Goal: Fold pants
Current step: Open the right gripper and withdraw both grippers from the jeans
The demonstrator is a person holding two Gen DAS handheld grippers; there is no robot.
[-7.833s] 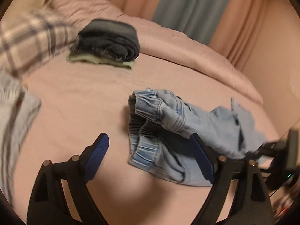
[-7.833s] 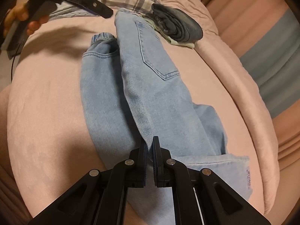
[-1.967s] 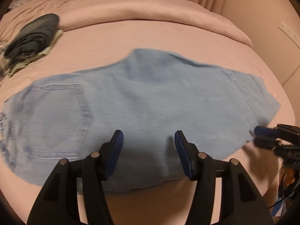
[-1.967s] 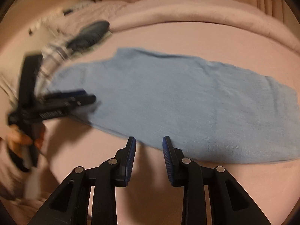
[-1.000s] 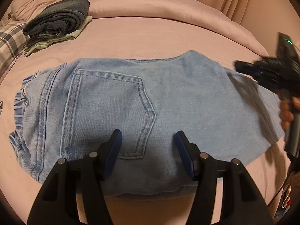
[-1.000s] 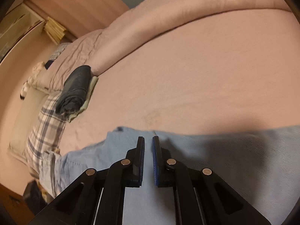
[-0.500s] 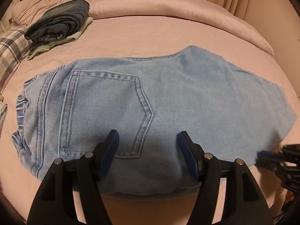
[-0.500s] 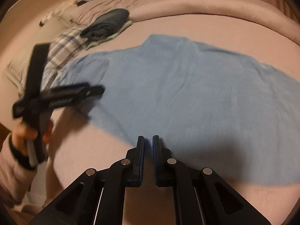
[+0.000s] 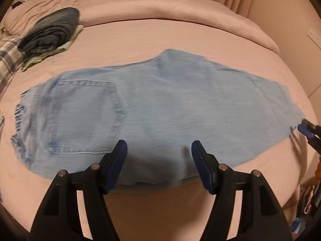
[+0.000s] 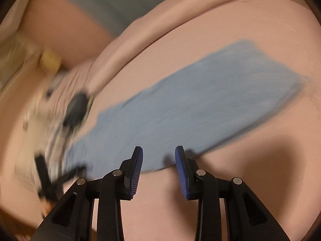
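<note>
1. Across the pink bed (image 9: 140, 30), going from the left, a folded dark stack of clothes (image 9: 50, 28) is sitting on a pale garment beside a plaid pillow (image 9: 8, 60), well apart from the work.

2. Next, the light blue pants (image 9: 160, 104) are lying flat along the near edge of the bed, doubled leg on leg, with the elastic waistband at the left, the back pocket (image 9: 84, 116) facing up, and the cuffs at the right.

3. The left tongs (image 9: 158, 160) are hovering over the pants' near edge at mid-length, standing roughly half open and gripping nothing.

4. At the far right, the right tongs (image 10: 158, 168) are opening; nothing is lying between the pads, and they are hanging just off the near edge of the denim by the cuff end. That view is heavily smeared, so exact contact is hard to judge.

5. Risks, as I judge them:
   - A pinch at the cuffs is likely catching only the top leg, so the layers would be sliding apart during the fold.
   - Fast sweeping is dragging fabric, which could be skewing the stack or bunching the bedsheet into the grip.
   - The near edge is lying close to the mattress edge, so a tug toward the person could be pulling the pants off.
</note>
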